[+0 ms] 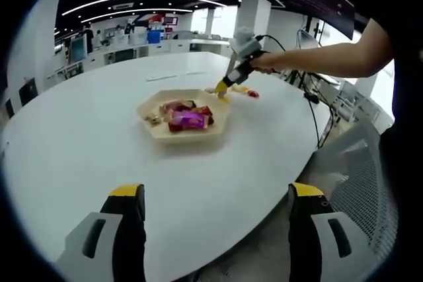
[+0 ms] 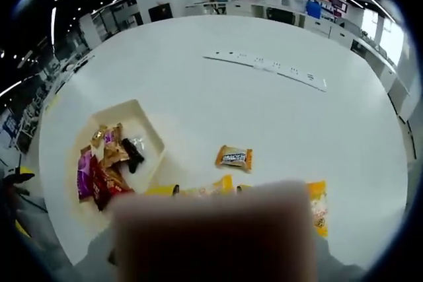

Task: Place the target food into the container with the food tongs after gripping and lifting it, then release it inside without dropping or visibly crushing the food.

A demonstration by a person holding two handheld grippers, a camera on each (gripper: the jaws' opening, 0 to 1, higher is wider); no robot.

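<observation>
Spanning both views: large round white bench (image 1: 86,130). On it, a shallow beige hexagonal tray (image 1: 188,135) already holding purple, red and gold wrapped snacks (image 1: 188,119). Just beside the tray, loose orange-and-yellow wrapped candies (image 2: 234,158), apart from the tray's rim. Left hand-held gripper (image 1: 215,229): jaws spread wide, empty, well back from the tray. Right hand-held gripper (image 1: 222,86): tip down at the loose candies; grip state cannot be told. Step judged: reaching to pick. Next: gentle closure, then a lift.
</observation>
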